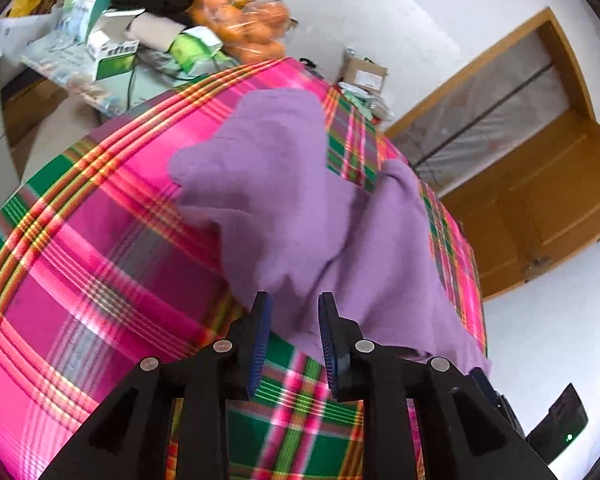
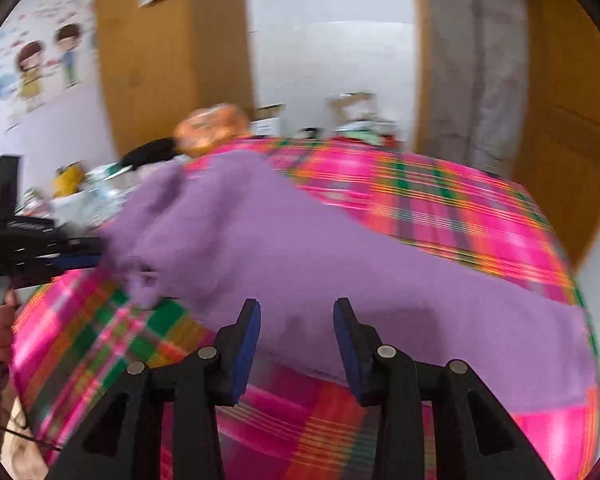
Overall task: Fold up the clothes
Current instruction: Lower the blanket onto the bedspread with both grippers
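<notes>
Left wrist view: left gripper [image 1: 294, 304] is hovering, fingers parted and empty, with the rumpled purple garment [image 1: 284, 184] lying just ahead on the plaid cloth [image 1: 100, 240]. Right wrist view: right gripper [image 2: 296, 312] is likewise spread, risking pinching the plaid beneath the garment [image 2: 300, 256].

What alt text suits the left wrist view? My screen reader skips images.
A crumpled purple garment lies on a pink and green plaid tablecloth, with the left tongs open just before its near edge. Boxes and a bag of oranges clutter the far side.
</notes>
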Tool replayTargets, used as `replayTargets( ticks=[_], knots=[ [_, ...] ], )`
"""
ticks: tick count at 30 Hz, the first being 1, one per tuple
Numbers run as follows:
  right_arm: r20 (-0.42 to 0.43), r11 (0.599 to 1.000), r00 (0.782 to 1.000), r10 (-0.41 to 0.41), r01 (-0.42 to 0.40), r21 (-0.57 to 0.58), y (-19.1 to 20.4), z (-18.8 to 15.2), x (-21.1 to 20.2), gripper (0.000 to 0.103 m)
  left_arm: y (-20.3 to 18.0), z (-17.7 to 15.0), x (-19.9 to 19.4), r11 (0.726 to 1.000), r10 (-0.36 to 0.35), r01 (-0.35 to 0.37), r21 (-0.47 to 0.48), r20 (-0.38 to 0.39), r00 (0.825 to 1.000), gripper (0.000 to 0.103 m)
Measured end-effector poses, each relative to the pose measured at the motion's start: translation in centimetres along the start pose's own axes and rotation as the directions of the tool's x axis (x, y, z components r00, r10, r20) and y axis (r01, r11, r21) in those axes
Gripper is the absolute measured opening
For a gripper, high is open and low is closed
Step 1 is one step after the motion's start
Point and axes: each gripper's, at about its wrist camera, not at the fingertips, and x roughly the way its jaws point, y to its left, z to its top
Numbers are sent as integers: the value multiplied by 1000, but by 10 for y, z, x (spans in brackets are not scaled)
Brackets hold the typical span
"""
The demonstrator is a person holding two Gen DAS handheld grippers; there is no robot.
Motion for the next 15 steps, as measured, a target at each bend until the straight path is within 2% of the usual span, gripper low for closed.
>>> replayTargets(
  ticks=[3, 5, 11, 15],
  knots=[
    [-18, 995, 996, 90, -90, -36, 27, 5, 14, 39, 13, 5, 2, 999, 10, -10, -32, -7, 1000, 24],
    [-34, 992, 994, 109, -110, -54, 40, 7, 25, 39, 21, 9, 4, 998, 17, -17, -53, -7, 1000, 24],
    [-88, 990, 991, 104, -111, -83, 60, 11, 51, 39, 36, 19, 9, 995, 14, -15, -95, -13, 1000, 24],
    [-107, 996, 990, 90, -91, -7, 52, 21, 67, 39, 37, 21, 15, 995, 11, -13, -101, -29, 1000, 24]
  ],
)
